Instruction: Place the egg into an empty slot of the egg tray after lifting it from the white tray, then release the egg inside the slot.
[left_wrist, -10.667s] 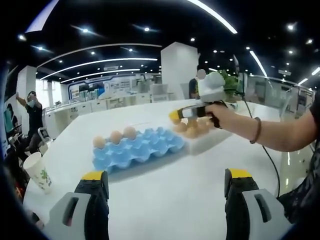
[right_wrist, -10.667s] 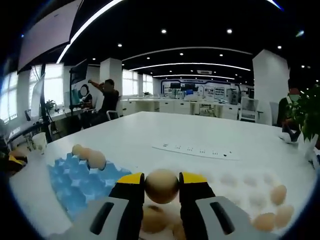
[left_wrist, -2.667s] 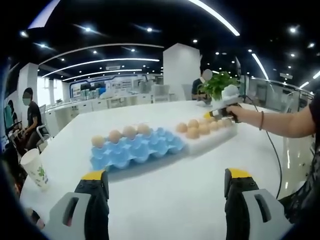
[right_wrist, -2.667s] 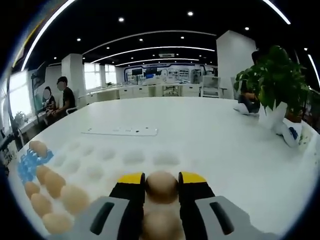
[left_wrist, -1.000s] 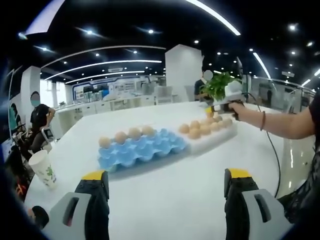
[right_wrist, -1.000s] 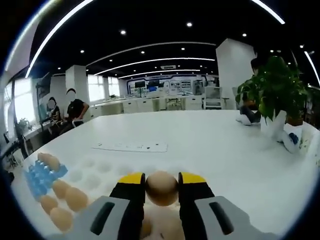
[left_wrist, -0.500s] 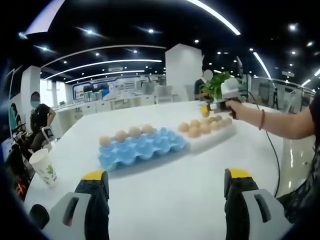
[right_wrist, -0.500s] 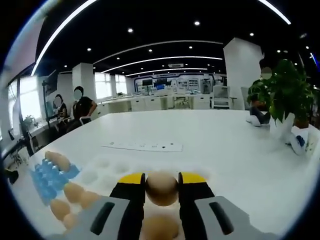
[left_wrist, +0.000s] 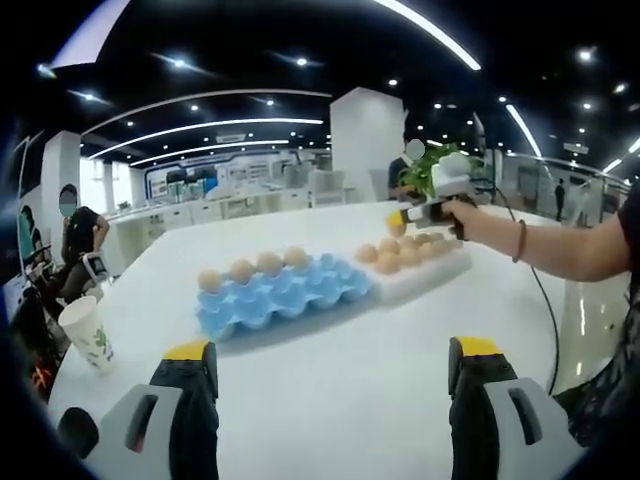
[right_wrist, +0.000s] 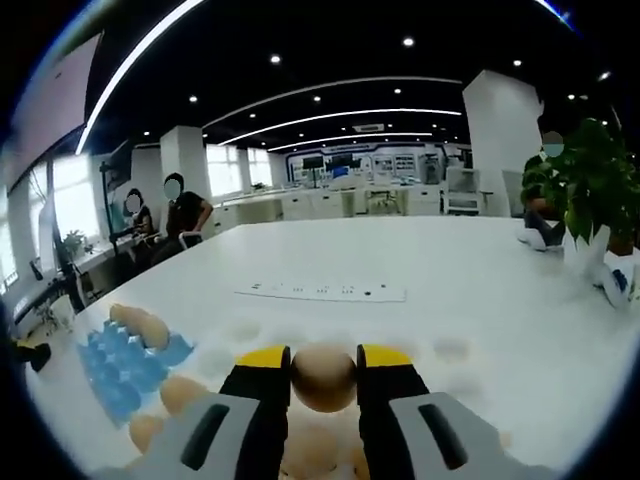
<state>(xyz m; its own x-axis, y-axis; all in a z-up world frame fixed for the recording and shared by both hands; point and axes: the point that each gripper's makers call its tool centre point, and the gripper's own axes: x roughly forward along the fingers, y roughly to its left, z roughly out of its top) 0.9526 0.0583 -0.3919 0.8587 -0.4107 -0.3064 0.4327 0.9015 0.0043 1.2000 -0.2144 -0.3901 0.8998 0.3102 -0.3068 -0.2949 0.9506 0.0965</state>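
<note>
In the right gripper view my right gripper (right_wrist: 323, 372) is shut on a brown egg (right_wrist: 323, 377), held above the white tray (right_wrist: 448, 350). More eggs (right_wrist: 180, 392) lie in that tray below the jaws. The blue egg tray (right_wrist: 128, 366) is at the lower left, with eggs along its far edge. The left gripper view shows the blue egg tray (left_wrist: 285, 295) holding several eggs (left_wrist: 241, 271) in its far row, the white tray (left_wrist: 425, 272) touching its right end, and the right gripper (left_wrist: 403, 217) hovering over the white tray. My left gripper (left_wrist: 333, 350) stands open over bare table.
A paper cup (left_wrist: 90, 343) stands at the table's left edge. A white power strip (right_wrist: 320, 291) lies farther along the table, and a potted plant (right_wrist: 592, 190) stands at the right. A person's forearm (left_wrist: 545, 248) reaches in from the right. People sit in the background.
The right gripper, still shut on the egg, has lifted off the white tray and swung left, so the blue tray looms larger in its view. The left gripper has stayed put.
</note>
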